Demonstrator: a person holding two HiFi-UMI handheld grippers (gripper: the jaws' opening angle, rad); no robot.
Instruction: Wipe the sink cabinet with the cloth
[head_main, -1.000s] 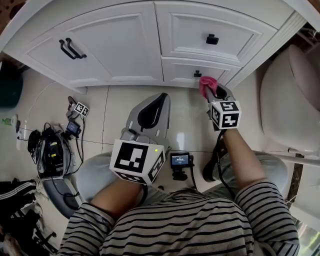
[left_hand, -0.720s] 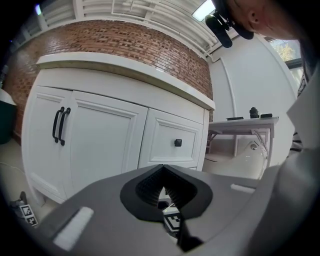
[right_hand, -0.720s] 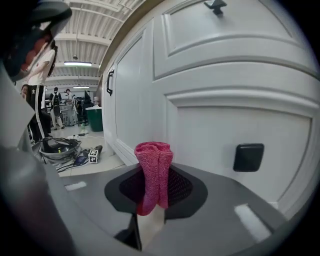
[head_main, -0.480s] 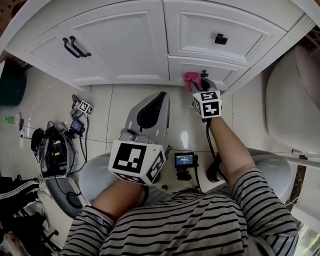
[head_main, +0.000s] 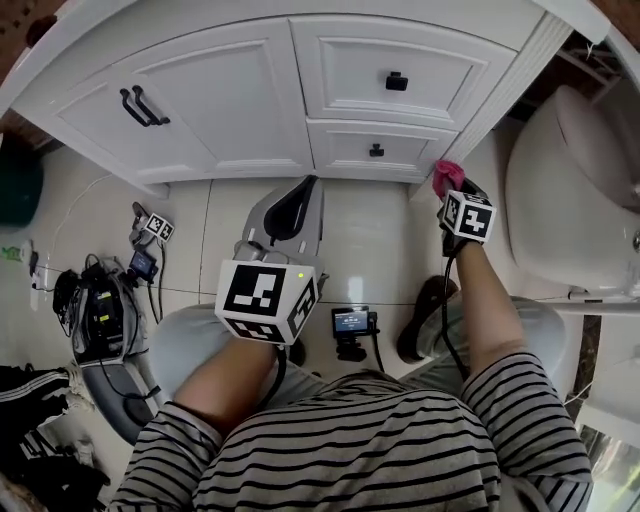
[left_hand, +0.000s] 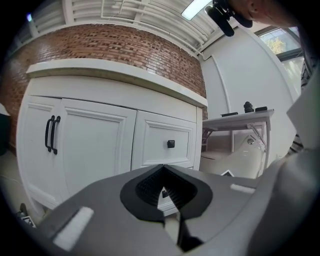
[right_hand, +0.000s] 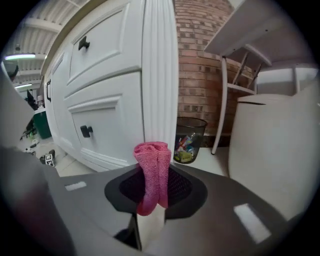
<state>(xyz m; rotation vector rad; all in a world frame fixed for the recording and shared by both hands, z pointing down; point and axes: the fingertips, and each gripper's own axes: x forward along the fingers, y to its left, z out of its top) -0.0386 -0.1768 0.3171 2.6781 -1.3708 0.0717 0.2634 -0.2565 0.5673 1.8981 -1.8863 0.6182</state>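
The white sink cabinet (head_main: 250, 90) fills the top of the head view, with a door with black handles (head_main: 140, 105) and two drawers with black knobs (head_main: 397, 81). My right gripper (head_main: 452, 192) is shut on a pink cloth (head_main: 446, 177), low at the cabinet's right corner. In the right gripper view the cloth (right_hand: 152, 170) sticks up from the jaws just in front of the fluted corner post (right_hand: 159, 75); I cannot tell whether it touches. My left gripper (head_main: 298, 195) hangs shut and empty over the floor tiles, pointing at the cabinet (left_hand: 90, 135).
A white toilet (head_main: 570, 200) stands close on the right. A dark waste bin (right_hand: 189, 140) sits beyond the corner post. Cables and grey equipment (head_main: 100, 310) lie on the floor at left, and a small camera (head_main: 350, 325) lies between my knees.
The right gripper with the cloth swept left along the lower drawer front, then back right to the cabinet's corner post. The left gripper has stayed put.
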